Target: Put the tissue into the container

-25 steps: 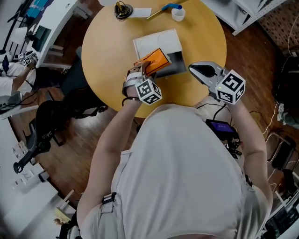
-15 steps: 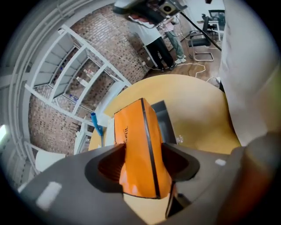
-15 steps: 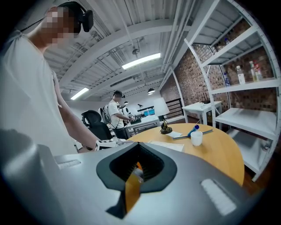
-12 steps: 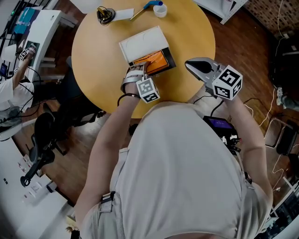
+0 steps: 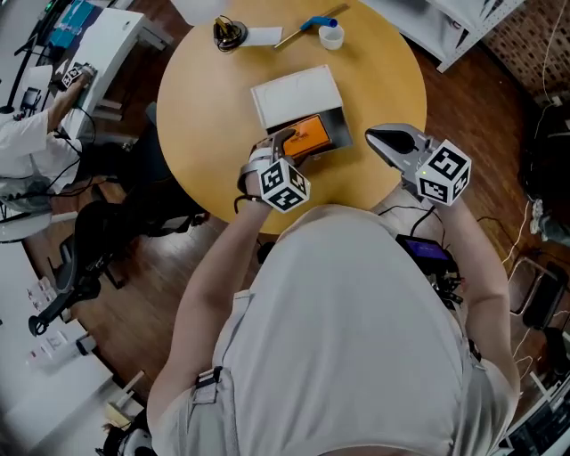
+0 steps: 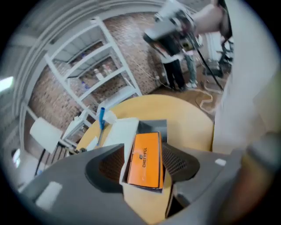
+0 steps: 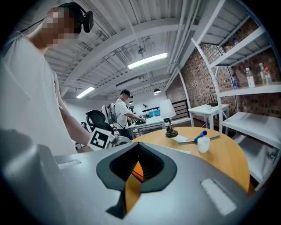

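We count two hand-held grippers, one orange tissue pack (image 5: 313, 135), one dark container (image 5: 337, 123) with one white lid (image 5: 294, 93), and one cup (image 5: 331, 36), one blue-tipped pen (image 5: 313, 20), one paper slip (image 5: 261, 36) and one lamp (image 7: 169, 118), all on the round counter (image 5: 214, 116).

The pack lies inside the container, and we see nothing else in it. The lid lies open, touching the container's far side. In the left gripper view we see the left hand-held gripper (image 6: 144, 154) at the container's near end with its jaws spread wide, one on each side of the pack. We cannot tell whether either pad touches the pack or the container wall.

The right hand-held gripper (image 7: 136, 169) hangs to the right of the container, apart from it, with its jaws drawn together to a thin slit and nothing held.

The cup, pen, paper slip and lamp stand well beyond the container, at the counter's far edge.
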The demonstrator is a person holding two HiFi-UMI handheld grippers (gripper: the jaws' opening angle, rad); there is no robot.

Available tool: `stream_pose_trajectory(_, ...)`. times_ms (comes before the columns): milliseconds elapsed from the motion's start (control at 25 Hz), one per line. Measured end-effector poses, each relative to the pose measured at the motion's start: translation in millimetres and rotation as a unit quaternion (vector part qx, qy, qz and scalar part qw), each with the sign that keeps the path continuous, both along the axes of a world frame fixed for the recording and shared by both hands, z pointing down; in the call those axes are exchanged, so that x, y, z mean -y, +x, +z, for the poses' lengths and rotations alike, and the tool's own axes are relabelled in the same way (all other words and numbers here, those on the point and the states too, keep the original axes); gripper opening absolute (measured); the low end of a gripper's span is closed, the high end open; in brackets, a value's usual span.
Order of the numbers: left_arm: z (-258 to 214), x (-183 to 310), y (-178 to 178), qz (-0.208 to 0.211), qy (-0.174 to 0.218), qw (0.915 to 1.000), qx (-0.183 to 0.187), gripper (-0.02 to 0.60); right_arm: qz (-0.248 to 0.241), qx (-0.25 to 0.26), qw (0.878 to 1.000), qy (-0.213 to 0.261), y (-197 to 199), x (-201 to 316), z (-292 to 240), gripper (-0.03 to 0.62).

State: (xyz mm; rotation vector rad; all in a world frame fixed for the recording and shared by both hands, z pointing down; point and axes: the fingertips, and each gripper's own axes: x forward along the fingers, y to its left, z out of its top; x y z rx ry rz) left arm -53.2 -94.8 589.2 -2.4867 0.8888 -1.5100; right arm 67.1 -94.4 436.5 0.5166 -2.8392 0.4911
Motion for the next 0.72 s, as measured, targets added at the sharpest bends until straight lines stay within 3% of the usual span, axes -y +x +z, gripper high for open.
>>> stream_pose_trajectory(40,-20.7,-0.4,-2.4,-0.044,-0.005,0.9970,-0.063,0.243,-0.006,0.003,1.000,0.001,-2.1,0.5,-2.9,-0.002)
stream_pose_trajectory(80,-40.6,-0.8,-7.9,-0.089,-0.008,0.9874,-0.131,0.182,-0.013,0.006,1.000,0.004,-6.2,0.1,-4.5,-0.002)
stream_pose_trajectory(160,-75.1,-4.9,-22.6,-0.151,0.000,0.9542,-0.258,0.085,-0.031,0.012,0.999,0.009,-18.1,-3.5,-5.2,-0.002)
stream_pose_trajectory(240,-101.8,-14.9,-33.9,-0.164,0.026,0.9278,-0.334,0.040,-0.050,0.016,0.998,0.014,-30.0,-7.8,-5.6,-0.002)
stream_pose_trajectory(320,-119.6,-27.0,-39.1,-0.149,0.055,0.9185,-0.362,0.000,-0.071,0.022,0.997,0.019,-40.5,-10.4,-8.2,-0.002)
stream_pose_trajectory(440,-132.1,-35.6,-42.0,-0.138,0.076,0.9081,-0.388,0.000,-0.091,0.032,0.995,0.031,-52.5,-11.7,-14.5,0.000)
stream_pose_trajectory(560,-130.7,-36.4,-57.2,-0.161,0.076,0.8947,-0.410,0.000,-0.101,0.042,0.993,0.045,-66.3,-10.9,-17.5,-0.002)
stream_pose_trajectory(720,-126.6,-36.2,-67.2,-0.185,0.073,0.8852,-0.421,0.000,-0.108,0.042,0.992,0.051,-69.5,-10.9,-17.2,-0.002)
